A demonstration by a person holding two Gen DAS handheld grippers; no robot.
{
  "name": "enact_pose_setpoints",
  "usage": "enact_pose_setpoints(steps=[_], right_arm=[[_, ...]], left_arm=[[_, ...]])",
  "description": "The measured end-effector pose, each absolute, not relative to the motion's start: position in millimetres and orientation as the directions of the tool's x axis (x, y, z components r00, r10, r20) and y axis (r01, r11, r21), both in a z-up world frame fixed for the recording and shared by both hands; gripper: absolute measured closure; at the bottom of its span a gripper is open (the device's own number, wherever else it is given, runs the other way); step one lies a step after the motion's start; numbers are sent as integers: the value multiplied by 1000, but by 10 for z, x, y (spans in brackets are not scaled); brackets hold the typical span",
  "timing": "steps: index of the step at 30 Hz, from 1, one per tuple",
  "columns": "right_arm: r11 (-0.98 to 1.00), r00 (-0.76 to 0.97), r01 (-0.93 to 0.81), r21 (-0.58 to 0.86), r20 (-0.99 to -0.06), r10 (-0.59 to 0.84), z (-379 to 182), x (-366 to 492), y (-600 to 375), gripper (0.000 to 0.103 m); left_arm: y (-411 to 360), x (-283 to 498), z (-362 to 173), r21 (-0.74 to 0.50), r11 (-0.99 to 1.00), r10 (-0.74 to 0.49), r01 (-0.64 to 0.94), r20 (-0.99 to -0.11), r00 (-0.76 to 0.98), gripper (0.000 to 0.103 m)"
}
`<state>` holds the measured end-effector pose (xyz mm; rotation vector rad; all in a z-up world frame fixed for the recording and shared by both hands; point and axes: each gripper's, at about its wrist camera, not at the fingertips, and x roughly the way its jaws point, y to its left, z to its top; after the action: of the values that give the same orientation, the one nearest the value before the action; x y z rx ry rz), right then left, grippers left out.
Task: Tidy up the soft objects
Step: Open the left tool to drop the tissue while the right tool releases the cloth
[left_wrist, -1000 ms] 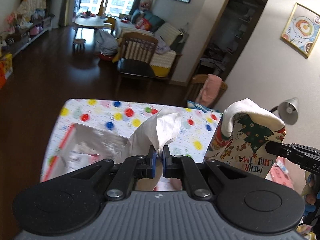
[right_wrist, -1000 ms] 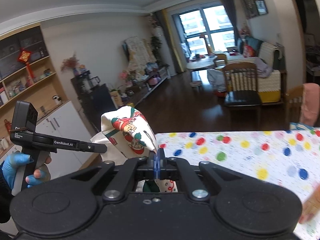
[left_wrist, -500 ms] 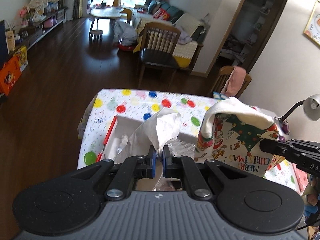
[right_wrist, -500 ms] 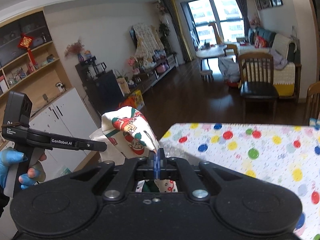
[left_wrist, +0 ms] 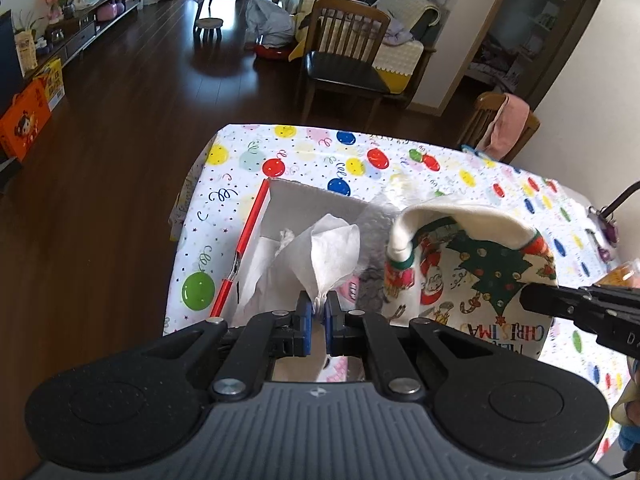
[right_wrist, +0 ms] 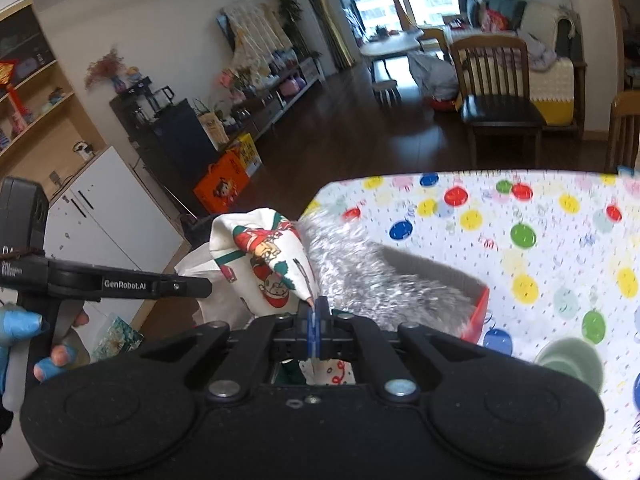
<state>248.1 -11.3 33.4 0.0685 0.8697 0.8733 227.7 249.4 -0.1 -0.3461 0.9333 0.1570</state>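
My left gripper [left_wrist: 316, 307] is shut on a bunched corner of a white tissue-like sheet [left_wrist: 332, 248], which stands up above an open white box with a red rim [left_wrist: 244, 240]. My right gripper [right_wrist: 314, 314] is shut on the edge of a Christmas-print cloth bag [right_wrist: 272, 264]. The same Christmas-print cloth bag [left_wrist: 472, 280] hangs right of the sheet in the left wrist view. Silver tinsel [right_wrist: 360, 276] fills the box between the two cloths, and the silver tinsel [left_wrist: 374, 236] also shows behind the sheet. The left gripper's body [right_wrist: 120, 282] is held by a blue-gloved hand [right_wrist: 20, 326].
The box sits near the left end of a table under a balloon-print cloth [left_wrist: 352, 160]. A green bowl [right_wrist: 568, 360] stands on the table at the right. Wooden chairs [left_wrist: 344, 56] and dark floor lie beyond the table's far edge. A lamp arm [left_wrist: 620, 196] rises at the right.
Both grippers have come down and forward toward the table, still holding their cloths. The box and tinsel now appear closer and are seen more from above.
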Motion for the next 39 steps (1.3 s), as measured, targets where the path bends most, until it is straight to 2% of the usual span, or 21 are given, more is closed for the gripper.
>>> enact_pose_setpoints(steps=[4,16,33,39], right_arm=[[681,334,-621,387,-656,677,210,2561,-36,103],[740,354,-562,368,-702,618,-59,2787,16,102],[713,357,-657,246,-731,582,-10,2592,141,68],[699,382,-689,194,-722,577,57,2505,147,51]], left_arm=[[2479,2378,-145,-204,941,-9,-269,-811,585,97],[2435,2606,-514,-261,928,-71,-267,-824,562,97],[2393,2593,-785,-291,917,-88,-272,-814,574,97],[2376,2567,-788,-293,913,-80,-283,-810,581,94]])
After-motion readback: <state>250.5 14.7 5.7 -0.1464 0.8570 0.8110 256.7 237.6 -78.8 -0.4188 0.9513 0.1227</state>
